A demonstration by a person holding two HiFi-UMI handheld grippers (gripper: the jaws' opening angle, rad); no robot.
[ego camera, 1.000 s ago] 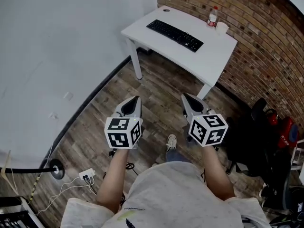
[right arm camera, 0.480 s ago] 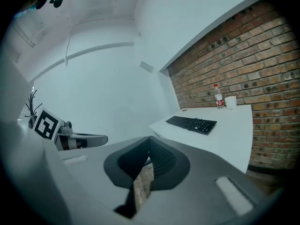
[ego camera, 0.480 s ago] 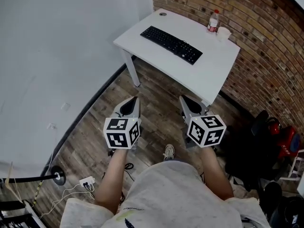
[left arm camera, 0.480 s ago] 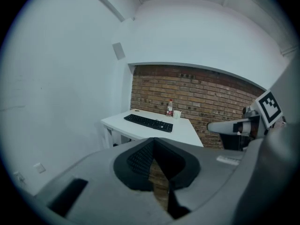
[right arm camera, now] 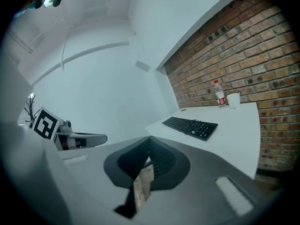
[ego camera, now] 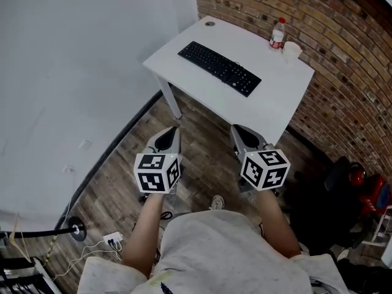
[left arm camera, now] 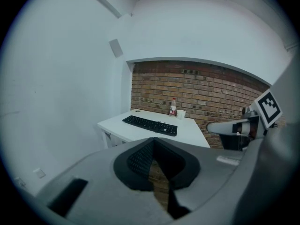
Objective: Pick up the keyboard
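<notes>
**Clerk:** Where the white wall [ego camera: 73, 60] meets the brick wall [ego camera: 343, 54], what is entered first?

**Checker:** Item one: a white desk [ego camera: 263, 106] on white legs, set in that corner. Item two: a black keyboard [ego camera: 219, 68], full width. It lies flat on the desk top, slantwise in the head view, nearer the white-wall side.

**Clerk:** Other articles on the desk?

**Checker:** One clear bottle [ego camera: 277, 33] with a red cap, upright by the brick wall. One white cup [ego camera: 292, 50] just beside it. Both are well apart from the keyboard. There is also one small dark round thing [ego camera: 210, 23] near the far corner, too small to name.

**Clerk:** The tongs?

**Checker:** The left tongs [ego camera: 173, 130] have their jaws brought together at the tips, with nothing between them. The right tongs [ego camera: 240, 133] are the same, tips together and empty. Each carries its marker cube at the rear. They are held side by side over the wood-plank floor [ego camera: 122, 176] and point toward the desk, short of its near edge.

**Clerk:** Contact with the keyboard?

**Checker:** None. Both pairs are well apart from it. Each tongs' own view shows it beyond the jaws, resting on the desk.

**Clerk:** Sundries?

**Checker:** One white power strip [ego camera: 112, 227] with trailing cords lies on the floor by the white wall. Dark items stand at the right by the brick wall, too indistinct to name.
</notes>
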